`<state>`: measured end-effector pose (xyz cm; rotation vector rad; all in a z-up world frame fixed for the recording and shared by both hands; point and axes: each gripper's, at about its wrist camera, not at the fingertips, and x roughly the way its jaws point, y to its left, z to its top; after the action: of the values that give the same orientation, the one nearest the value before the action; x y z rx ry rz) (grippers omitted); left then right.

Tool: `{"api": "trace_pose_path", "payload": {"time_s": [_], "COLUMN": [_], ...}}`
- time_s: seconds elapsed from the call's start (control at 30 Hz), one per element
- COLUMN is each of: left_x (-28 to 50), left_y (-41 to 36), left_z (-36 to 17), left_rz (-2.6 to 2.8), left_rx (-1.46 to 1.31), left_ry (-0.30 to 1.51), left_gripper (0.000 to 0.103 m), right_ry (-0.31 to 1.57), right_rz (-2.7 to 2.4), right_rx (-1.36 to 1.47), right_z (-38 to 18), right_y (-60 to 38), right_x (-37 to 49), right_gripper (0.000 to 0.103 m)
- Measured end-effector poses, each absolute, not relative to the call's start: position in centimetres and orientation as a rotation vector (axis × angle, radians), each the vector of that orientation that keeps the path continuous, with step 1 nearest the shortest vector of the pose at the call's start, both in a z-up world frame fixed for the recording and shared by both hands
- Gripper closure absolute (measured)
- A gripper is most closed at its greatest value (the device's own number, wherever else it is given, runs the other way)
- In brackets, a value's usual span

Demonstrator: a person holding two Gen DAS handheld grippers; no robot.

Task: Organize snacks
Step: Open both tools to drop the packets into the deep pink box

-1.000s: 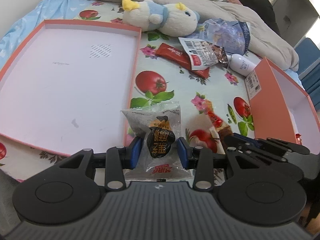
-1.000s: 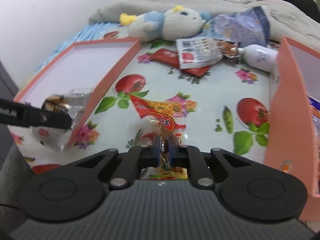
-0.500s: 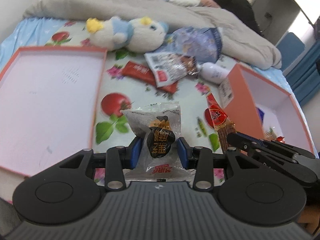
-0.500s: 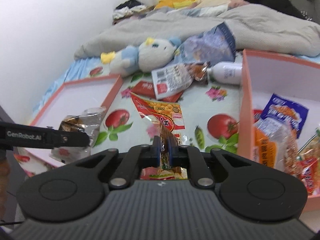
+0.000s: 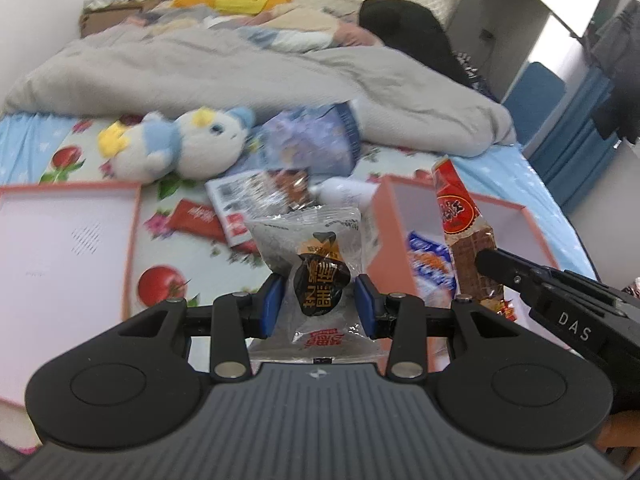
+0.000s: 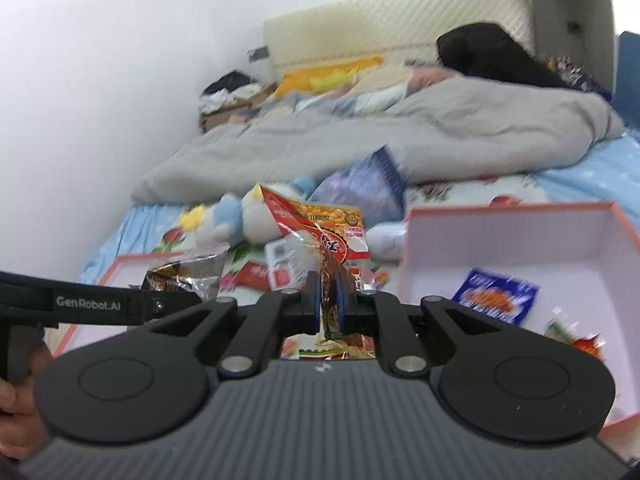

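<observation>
Currently, a clear snack packet (image 5: 316, 268) is being pinched by the left gripper (image 5: 320, 306), a red peanut packet (image 6: 320, 232) by the right gripper (image 6: 325, 306); release over the pink box (image 6: 500, 236) is probably being called for next.

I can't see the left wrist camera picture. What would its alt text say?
The left gripper holds a clear snack packet above a bed, beside an open pink box already holding snacks. At right, the right gripper holds a red snack packet; a plush toy lies beyond.
</observation>
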<state>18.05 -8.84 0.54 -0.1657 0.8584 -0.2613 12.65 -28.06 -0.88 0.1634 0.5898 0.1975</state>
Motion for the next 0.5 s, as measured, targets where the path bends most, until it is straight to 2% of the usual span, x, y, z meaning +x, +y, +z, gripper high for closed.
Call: {"api": "trace_pose_path", "payload": {"time_s": [0.27, 0.5], "left_x": [20.2, 22.9], "left_y": [-15.5, -21.9], "left_z": [2.9, 1.3], "left_rz": [-0.359, -0.456], "left_rx": [-0.111, -0.045], "left_ry": [0.834, 0.887], "left_gripper": [0.058, 0.058], "right_ry": [0.546, 0.609], "right_rz": [0.085, -0.009], "right_rx": [0.16, 0.155], "right_z": [0.9, -1.0], "right_y": [-33.7, -37.8], "right_x": [12.5, 14.1], "right_gripper": [0.092, 0.092]}}
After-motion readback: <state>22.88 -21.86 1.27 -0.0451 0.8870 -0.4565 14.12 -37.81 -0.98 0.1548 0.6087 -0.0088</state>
